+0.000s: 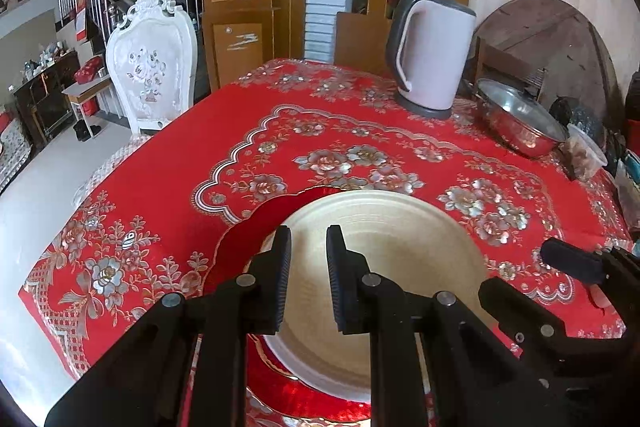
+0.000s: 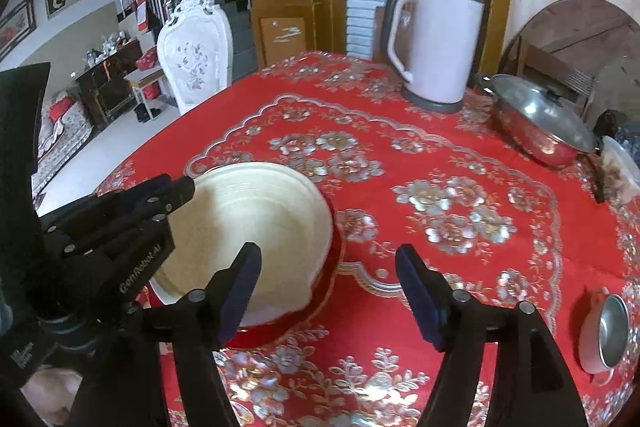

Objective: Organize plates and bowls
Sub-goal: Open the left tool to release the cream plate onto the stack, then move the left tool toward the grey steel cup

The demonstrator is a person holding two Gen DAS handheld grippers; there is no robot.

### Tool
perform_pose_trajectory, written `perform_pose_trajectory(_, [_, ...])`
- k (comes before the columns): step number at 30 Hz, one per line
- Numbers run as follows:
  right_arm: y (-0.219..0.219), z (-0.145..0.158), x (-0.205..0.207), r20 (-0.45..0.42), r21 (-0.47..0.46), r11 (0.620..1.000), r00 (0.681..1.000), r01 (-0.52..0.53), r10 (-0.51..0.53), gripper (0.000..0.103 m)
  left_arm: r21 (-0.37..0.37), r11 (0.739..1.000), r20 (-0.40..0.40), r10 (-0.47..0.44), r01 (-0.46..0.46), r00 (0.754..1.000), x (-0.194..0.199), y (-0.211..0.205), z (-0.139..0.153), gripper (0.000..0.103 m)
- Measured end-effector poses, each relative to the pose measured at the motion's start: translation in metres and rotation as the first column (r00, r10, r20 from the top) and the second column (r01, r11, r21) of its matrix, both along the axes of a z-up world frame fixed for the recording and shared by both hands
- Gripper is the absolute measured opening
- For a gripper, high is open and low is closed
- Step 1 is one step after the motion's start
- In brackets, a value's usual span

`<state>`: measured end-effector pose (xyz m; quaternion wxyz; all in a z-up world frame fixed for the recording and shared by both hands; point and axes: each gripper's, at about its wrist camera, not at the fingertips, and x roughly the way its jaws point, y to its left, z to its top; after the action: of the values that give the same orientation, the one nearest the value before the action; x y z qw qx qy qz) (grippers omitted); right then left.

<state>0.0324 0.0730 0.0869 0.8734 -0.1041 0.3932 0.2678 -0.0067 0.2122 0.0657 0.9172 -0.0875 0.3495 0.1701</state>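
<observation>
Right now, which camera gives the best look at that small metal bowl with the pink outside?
The right wrist view. The small metal bowl sits whole at the lower right on the red tablecloth, its steel inside and pink rim both visible. The left wrist view does not show it at all.

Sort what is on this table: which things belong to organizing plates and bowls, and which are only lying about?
Belong:
cream plate
red plate under it
small metal bowl

Lying about:
electric kettle
lidded steel pot
plastic food tub
white chair
</observation>
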Motion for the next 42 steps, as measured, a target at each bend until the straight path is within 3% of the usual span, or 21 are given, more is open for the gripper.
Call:
perform_pose_trajectory(4, [-0.021, 0.002, -0.003, 0.032, 0.002, 0.999, 0.999, 0.042, -0.042, 0.075, -0.001, 0.999, 0.007, -0.033, 0.033, 0.999, 0.0, -0.013, 0.003, 0.019])
perform_pose_trajectory(5, [-0.024, 0.003, -0.005, 0.039, -0.001, 0.999, 0.998, 0.05, -0.05, 0.076, -0.008, 0.999, 0.008, -0.047, 0.047, 0.999, 0.0, -0.018, 0.004, 0.023])
perform_pose_trajectory(7, [-0.039, 0.005, -0.008, 0.063, 0.001, 0.997, 0.995, 0.078, -0.078, 0.08, -0.003, 0.998, 0.018, -0.069, 0.069, 0.997, -0.001, -0.029, 0.006, 0.05])
perform_pose_trajectory(10, [-0.061, 0.008, -0.012, 0.097, 0.0, 0.992, 0.988, 0.124, -0.123, 0.082, 0.057, 0.994, 0.059, -0.098, 0.094, 0.993, -0.005, -0.053, 0.013, 0.061])
perform_pose_trajectory(13, [-0.084, 0.008, -0.017, 0.118, -0.005, 0.987, 0.98, 0.162, -0.16, 0.083, 0.052, 0.989, 0.084, -0.143, 0.139, 0.986, -0.006, -0.072, 0.019, 0.069])
perform_pose_trajectory(19, [-0.141, 0.003, -0.022, 0.122, -0.006, 0.968, 0.961, 0.252, -0.25, 0.084, 0.051, 0.975, 0.113, -0.222, 0.217, 0.969, -0.005, -0.115, 0.024, 0.073])
perform_pose_trajectory(33, [-0.258, 0.001, -0.029, 0.116, 0.017, 0.899, 0.892, 0.437, -0.436, 0.086, 0.052, 0.912, 0.046, -0.409, 0.406, 0.912, 0.018, -0.23, 0.011, 0.073])
perform_pose_trajectory(42, [-0.311, -0.005, -0.029, 0.083, 0.044, 0.855, 0.851, 0.517, -0.518, 0.087, 0.058, 0.883, 0.001, -0.467, 0.466, 0.884, 0.03, -0.273, 0.007, 0.073])
